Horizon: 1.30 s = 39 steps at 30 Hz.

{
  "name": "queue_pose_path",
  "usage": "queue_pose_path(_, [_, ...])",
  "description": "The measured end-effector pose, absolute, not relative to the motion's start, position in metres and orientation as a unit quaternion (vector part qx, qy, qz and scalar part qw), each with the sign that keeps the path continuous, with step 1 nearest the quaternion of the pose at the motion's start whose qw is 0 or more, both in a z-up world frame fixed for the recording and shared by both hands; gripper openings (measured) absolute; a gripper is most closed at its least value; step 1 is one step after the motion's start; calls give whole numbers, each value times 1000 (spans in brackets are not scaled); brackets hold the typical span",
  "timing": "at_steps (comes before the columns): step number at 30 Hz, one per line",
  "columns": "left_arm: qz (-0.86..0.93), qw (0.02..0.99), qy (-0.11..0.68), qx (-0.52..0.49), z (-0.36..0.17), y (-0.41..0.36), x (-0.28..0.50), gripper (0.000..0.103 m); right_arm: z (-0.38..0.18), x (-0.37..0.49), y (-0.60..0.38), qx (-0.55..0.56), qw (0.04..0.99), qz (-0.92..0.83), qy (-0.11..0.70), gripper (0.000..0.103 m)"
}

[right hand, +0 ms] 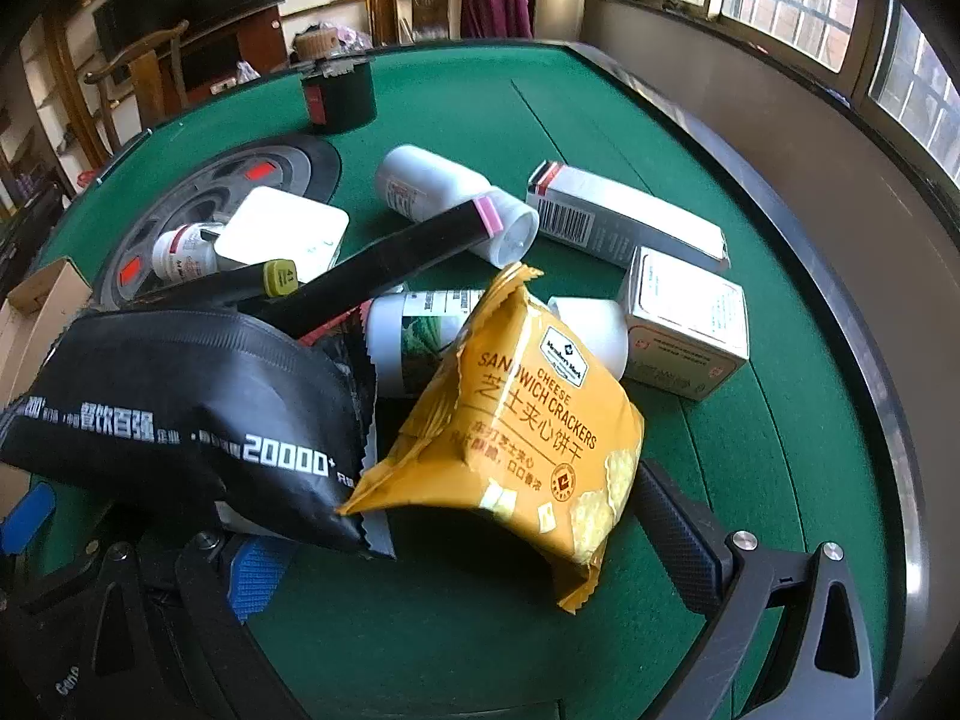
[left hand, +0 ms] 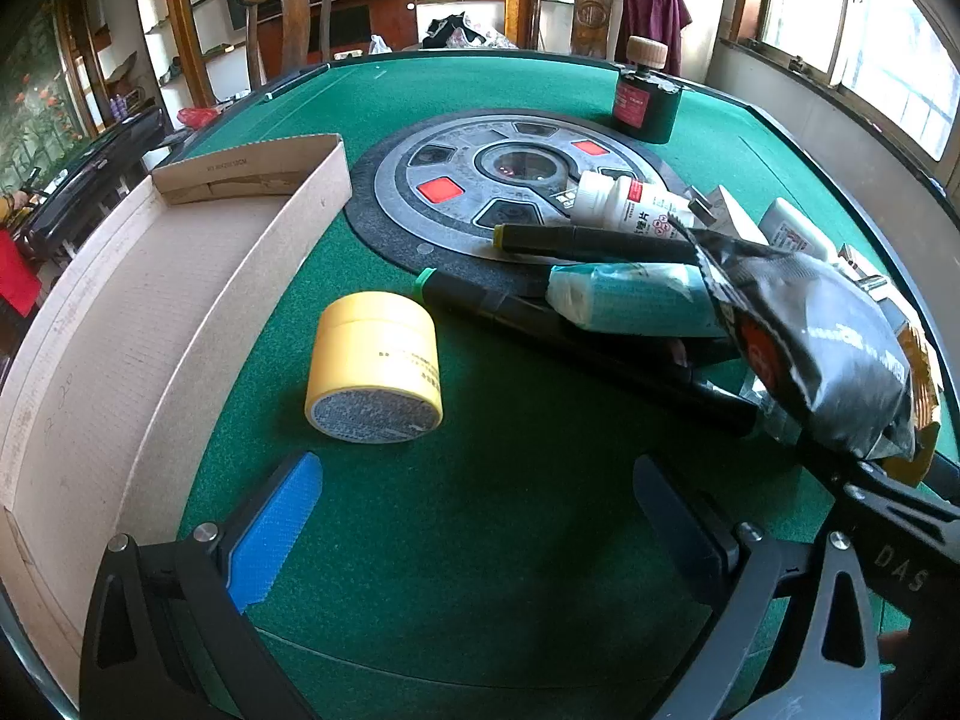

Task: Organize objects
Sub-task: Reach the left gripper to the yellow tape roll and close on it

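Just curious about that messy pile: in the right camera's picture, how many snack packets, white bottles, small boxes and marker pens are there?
Snack packets: 2
White bottles: 3
Small boxes: 3
Marker pens: 2
Total: 10

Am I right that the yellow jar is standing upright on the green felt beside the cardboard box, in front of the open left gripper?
Not quite: the yellow jar lies on its side, base toward the camera, as the left wrist view shows. It is beside the cardboard box, ahead of the open left gripper.

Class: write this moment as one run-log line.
left tool open, near yellow jar | right tool open, behind cracker bag | box holds nothing visible
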<state>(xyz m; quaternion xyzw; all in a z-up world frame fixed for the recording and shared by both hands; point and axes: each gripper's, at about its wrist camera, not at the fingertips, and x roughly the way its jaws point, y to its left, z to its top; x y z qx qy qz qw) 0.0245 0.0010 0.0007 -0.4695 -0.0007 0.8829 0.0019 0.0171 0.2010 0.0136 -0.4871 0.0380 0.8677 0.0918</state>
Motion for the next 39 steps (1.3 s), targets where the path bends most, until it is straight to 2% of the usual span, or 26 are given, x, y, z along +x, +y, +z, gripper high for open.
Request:
queue_pose_path(7, [881, 3, 1, -472, 1, 1, 22, 103, 11, 20, 199, -478, 93, 872, 37, 103])
queue_pose_path(10, [871, 40, 4, -490, 4, -2, 22, 103, 12, 21, 199, -478, 94, 872, 36, 103])
queue_pose_path(14, [865, 117, -63, -485, 26, -26, 40, 103, 14, 26, 201, -475, 84, 875, 37, 103])
queue_pose_path(19, [892, 100, -9, -440, 59, -44, 58, 103, 19, 35, 210, -459, 66, 883, 73, 103])
queue_pose_path(22, [899, 105, -4, -425, 66, -49, 59, 103, 24, 39, 215, -445, 70, 889, 87, 102])
queue_pose_path(26, [893, 96, 11, -440, 49, -47, 52, 103, 54, 63, 225, -359, 120, 921, 95, 102])
queue_pose_path(28, [887, 98, 12, -451, 41, -43, 50, 103, 79, 92, 231, -248, 167, 949, 100, 103])
queue_pose_path(30, [881, 100, 16, -462, 32, -39, 48, 103, 84, 111, 232, -174, 167, 965, 106, 103])
queue_pose_path(33, [877, 99, 25, -470, 26, -34, 40, 102, 80, 95, 234, -221, 155, 958, 99, 103])
queue_pose_path(36, [871, 113, 21, -478, 22, -33, 28, 86, 73, 82, 234, -260, 137, 950, 102, 103])
queue_pose_path(37, [867, 118, 17, -483, 21, -34, 24, 76, 72, 81, 232, -264, 133, 950, 101, 103])
queue_pose_path(39, [860, 127, 9, -494, 17, -35, 16, 68, 69, 84, 230, -267, 131, 950, 99, 103])
